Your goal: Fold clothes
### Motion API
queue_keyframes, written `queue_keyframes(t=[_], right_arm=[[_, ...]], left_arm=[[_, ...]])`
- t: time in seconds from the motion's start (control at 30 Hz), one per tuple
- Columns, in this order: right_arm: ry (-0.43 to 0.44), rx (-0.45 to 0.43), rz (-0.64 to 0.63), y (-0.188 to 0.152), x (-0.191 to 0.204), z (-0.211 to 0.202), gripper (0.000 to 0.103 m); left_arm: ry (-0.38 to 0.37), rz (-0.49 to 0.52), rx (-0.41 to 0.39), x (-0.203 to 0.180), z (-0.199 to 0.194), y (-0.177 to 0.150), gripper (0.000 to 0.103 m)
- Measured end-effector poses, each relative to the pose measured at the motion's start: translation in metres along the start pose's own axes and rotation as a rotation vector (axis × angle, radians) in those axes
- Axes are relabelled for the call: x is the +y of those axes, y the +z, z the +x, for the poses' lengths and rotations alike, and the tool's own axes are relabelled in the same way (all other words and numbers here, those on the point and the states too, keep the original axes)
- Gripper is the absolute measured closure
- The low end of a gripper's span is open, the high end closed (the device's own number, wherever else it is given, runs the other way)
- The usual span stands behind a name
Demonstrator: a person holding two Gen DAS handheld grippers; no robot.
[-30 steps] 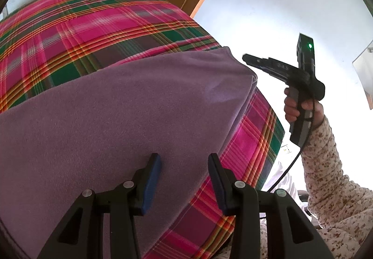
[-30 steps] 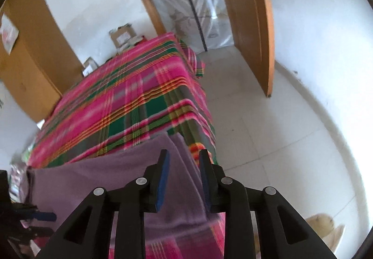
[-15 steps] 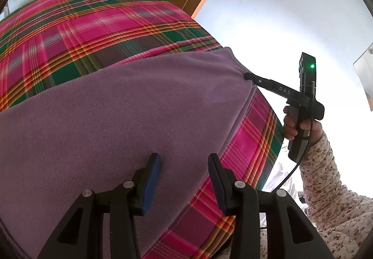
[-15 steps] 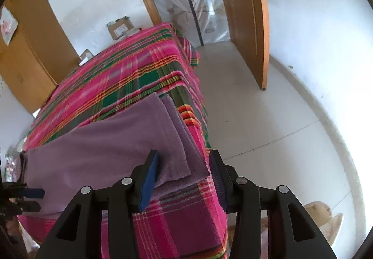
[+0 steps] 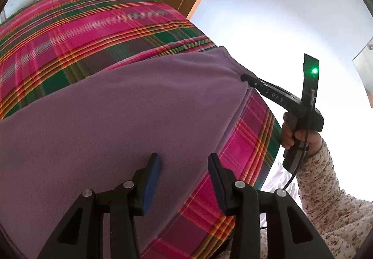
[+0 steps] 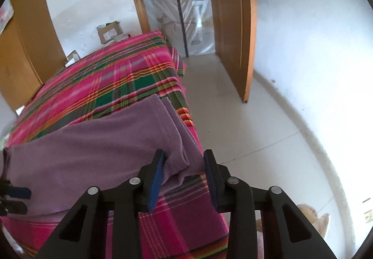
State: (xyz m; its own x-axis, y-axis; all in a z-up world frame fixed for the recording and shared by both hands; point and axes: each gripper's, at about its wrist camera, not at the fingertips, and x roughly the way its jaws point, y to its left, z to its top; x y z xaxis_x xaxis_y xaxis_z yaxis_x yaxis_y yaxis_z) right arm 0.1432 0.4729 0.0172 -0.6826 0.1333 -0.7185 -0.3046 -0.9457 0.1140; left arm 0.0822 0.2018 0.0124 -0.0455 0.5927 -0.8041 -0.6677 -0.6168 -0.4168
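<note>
Right wrist view: a purple garment (image 6: 93, 149), already folded double, is spread on a plaid-covered bed (image 6: 121, 77). Its corner is framed by the closing right gripper (image 6: 184, 172) jaws; the left gripper (image 5: 184, 175) jaws are held open above it. Further folds seem left.

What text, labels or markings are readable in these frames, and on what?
"DAS", with an unclear character before it: pale letters on the arm of the right tongs, seen from the left wrist.
Labels on the cardboard boxes beyond the bed: too small and blurred to read.
Red-printed sheet on the wooden cabinet: unreadable.
</note>
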Motion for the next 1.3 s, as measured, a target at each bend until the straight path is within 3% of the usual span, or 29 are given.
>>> queue_keyframes(t=[0.1, 0.2, 0.4, 0.8, 1.3], right_arm=[[0.006, -0.006, -0.013, 0.000, 0.003, 0.000, 0.082], [0.016, -0.012, -0.017, 0.000, 0.003, 0.001, 0.087], [0.067, -0.016, 0.047, 0.000, -0.004, 0.001, 0.088], [0.257, 0.011, 0.299, 0.002, -0.037, 0.006, 0.088], [0.221, -0.037, 0.274, 0.007, -0.028, -0.007, 0.089]], left_arm=[[-0.020, 0.009, 0.001, -0.006, 0.005, 0.008, 0.061], [-0.048, 0.035, 0.007, -0.016, 0.013, 0.019, 0.061], [-0.065, 0.106, -0.002, -0.039, 0.033, 0.041, 0.061], [-0.153, 0.104, 0.021, -0.052, 0.064, 0.054, 0.061], [-0.213, 0.067, 0.014, -0.040, 0.062, 0.047, 0.061]])
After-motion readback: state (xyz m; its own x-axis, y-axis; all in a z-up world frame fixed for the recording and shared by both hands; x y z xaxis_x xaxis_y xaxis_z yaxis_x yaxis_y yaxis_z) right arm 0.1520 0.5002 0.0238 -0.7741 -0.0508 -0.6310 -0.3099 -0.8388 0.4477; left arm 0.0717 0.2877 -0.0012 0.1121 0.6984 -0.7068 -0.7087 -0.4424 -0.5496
